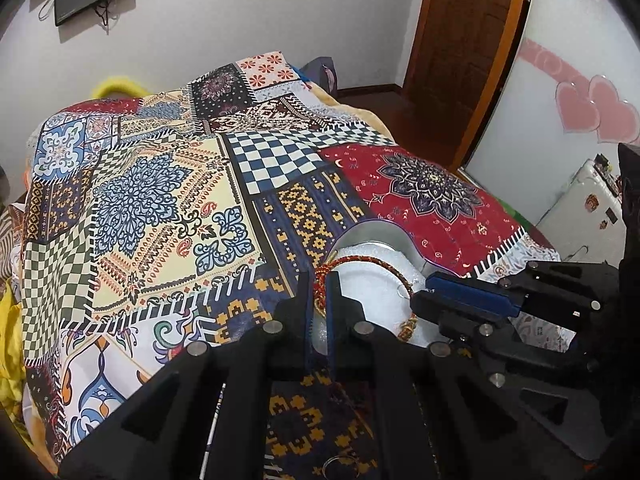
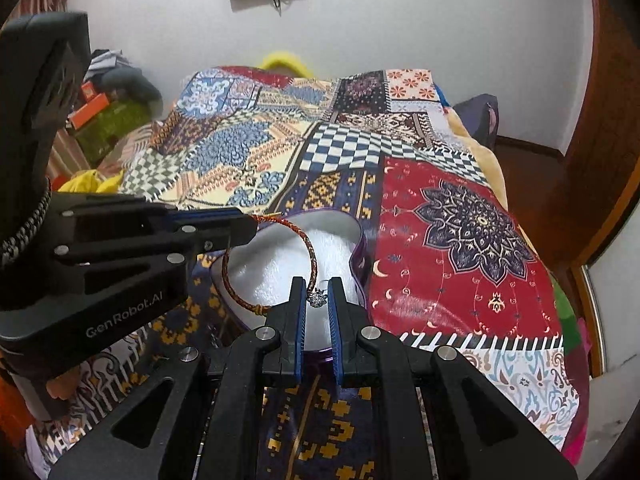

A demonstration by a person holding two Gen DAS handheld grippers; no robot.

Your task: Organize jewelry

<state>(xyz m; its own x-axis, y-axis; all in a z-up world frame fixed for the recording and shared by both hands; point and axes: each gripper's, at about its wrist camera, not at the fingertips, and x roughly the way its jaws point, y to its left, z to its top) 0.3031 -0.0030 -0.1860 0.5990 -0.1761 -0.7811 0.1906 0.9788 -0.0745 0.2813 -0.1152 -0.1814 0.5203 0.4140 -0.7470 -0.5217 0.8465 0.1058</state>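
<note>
While pinched at both ends over the box (image 2: 360, 248), light and limp: cord bracelet (image 2: 310, 248). Right gripper (image 2: 317, 300) clamped on its small charm (image 2: 318, 299), left gripper (image 1: 318, 294) shut on the cord. Beyond, patterned bedspread (image 2: 460, 220).

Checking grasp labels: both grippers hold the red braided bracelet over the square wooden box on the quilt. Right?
Not quite: the box is heart-shaped, purple-rimmed with white lining, as the right wrist view shows. The rest holds: left gripper and right gripper hold the red braided bracelet over it.
</note>
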